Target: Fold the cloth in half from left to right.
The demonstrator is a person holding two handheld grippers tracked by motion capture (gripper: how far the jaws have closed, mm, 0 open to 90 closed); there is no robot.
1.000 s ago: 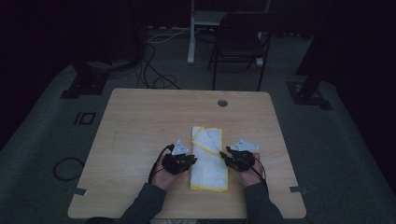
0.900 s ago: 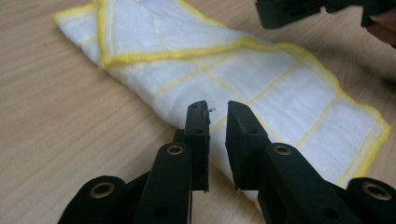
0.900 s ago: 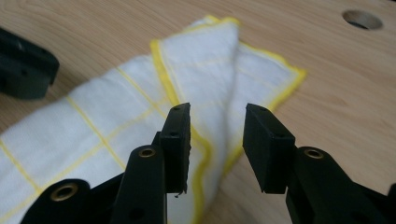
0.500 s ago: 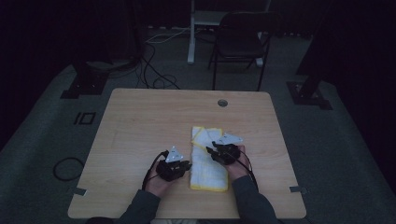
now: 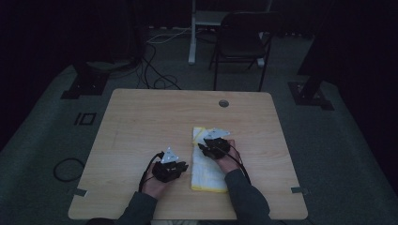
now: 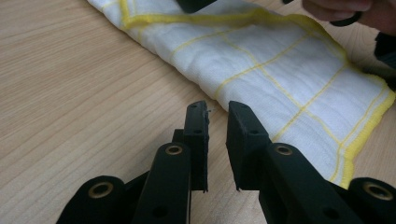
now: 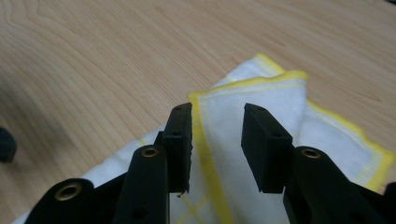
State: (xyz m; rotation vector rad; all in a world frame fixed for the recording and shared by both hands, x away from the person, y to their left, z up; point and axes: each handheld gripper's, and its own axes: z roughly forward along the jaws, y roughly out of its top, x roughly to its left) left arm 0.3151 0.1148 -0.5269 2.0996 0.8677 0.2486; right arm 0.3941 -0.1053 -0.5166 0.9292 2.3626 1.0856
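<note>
A folded white cloth [image 5: 206, 171] with yellow lines and a yellow hem lies on the right half of the wooden table [image 5: 141, 122]. My right gripper [image 5: 204, 143] hovers over the cloth's far end. In the right gripper view the right gripper [image 7: 217, 116] stands open above a folded corner of the cloth [image 7: 261, 98], pinching nothing. My left gripper [image 5: 185, 165] rests beside the cloth's left edge. In the left gripper view the left gripper [image 6: 217, 112] shows a narrow empty gap and points at the edge of the cloth [image 6: 280, 60].
A round cable hole [image 5: 224, 103] sits near the table's far edge. A dark chair [image 5: 244, 44] and floor cables [image 5: 155, 79] lie beyond the table. The other hand [image 6: 355, 11] shows at the top right of the left gripper view.
My right gripper has moved left and away from me, from the cloth's right edge to above its far end. My left gripper has slid slightly toward me.
</note>
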